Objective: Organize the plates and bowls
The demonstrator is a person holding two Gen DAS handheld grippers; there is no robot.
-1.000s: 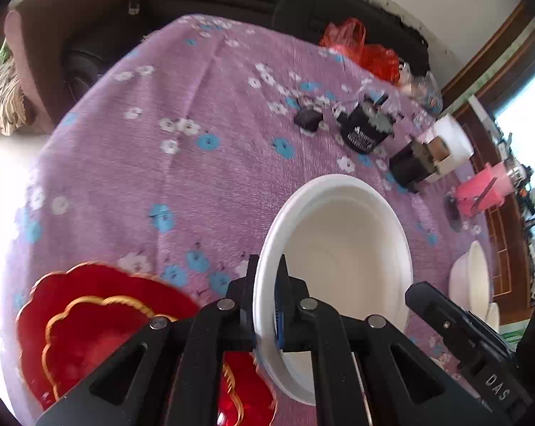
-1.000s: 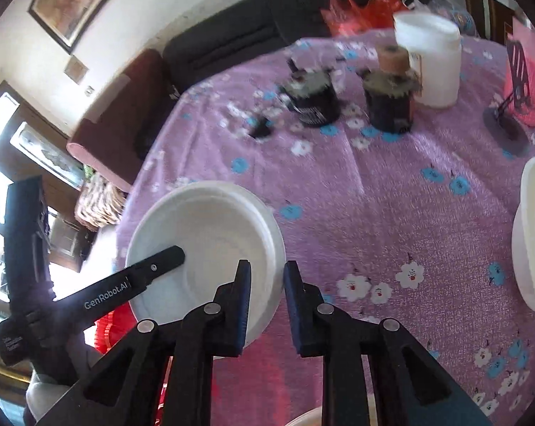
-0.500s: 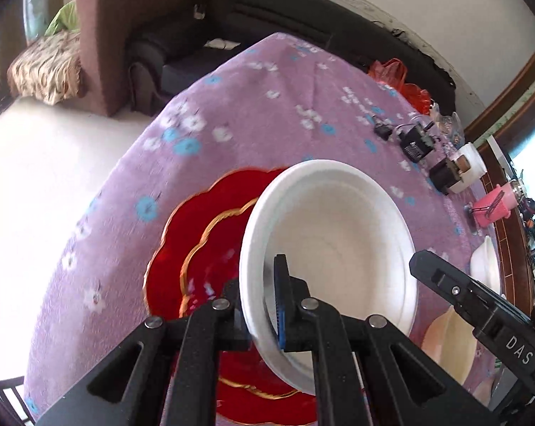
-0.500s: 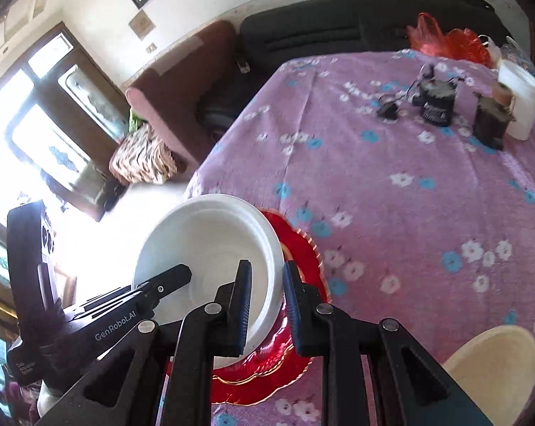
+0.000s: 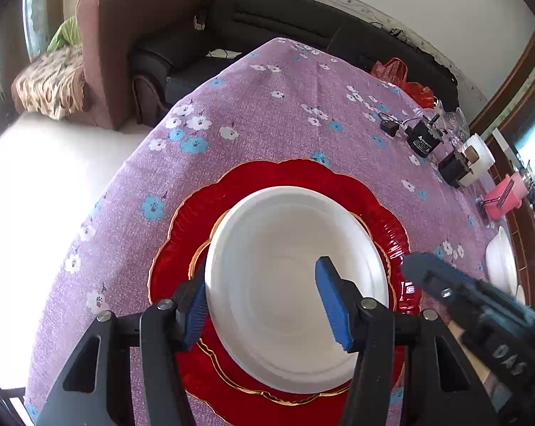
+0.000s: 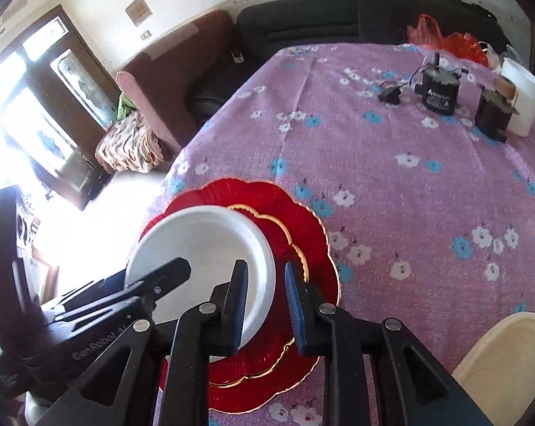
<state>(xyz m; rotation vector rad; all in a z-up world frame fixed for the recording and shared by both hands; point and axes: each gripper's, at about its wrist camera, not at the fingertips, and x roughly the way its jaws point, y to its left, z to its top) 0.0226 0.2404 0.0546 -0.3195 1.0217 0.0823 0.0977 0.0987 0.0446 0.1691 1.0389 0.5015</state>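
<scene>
White bowl (image 5: 288, 280): down on the red plates now, set inside the smaller gold-rimmed red plate (image 6: 296, 245), which lies on the big scalloped red plate (image 5: 338, 184); a second ago carried over bare cloth, well short of that stack.
Left gripper (image 5: 264, 305): jaws opening, near rim of the bowl between the blue pads but no longer pinched; clamped tight on that rim a second ago.
Right gripper (image 6: 266, 305): narrow gap, jaws opening slightly, straddling the bowl's right rim; whether the pads still press on it cannot be told.
Stack position: near the left front corner of the bench (image 5: 274, 113), big plate's scallops close to the cloth's left edge, pale floor just beyond.
Open room: wide stretch of flowered purple cloth behind and to the right of the stack, nothing on it.
Far end: black pump-like units (image 6: 439, 92), a white jar (image 6: 519, 103) and a red bag (image 6: 445, 42) bunched together, well apart from the stack.
Right side: another white bowl (image 5: 500, 266) near the bench's right edge; a cream plate (image 6: 505, 365) at the front right.
</scene>
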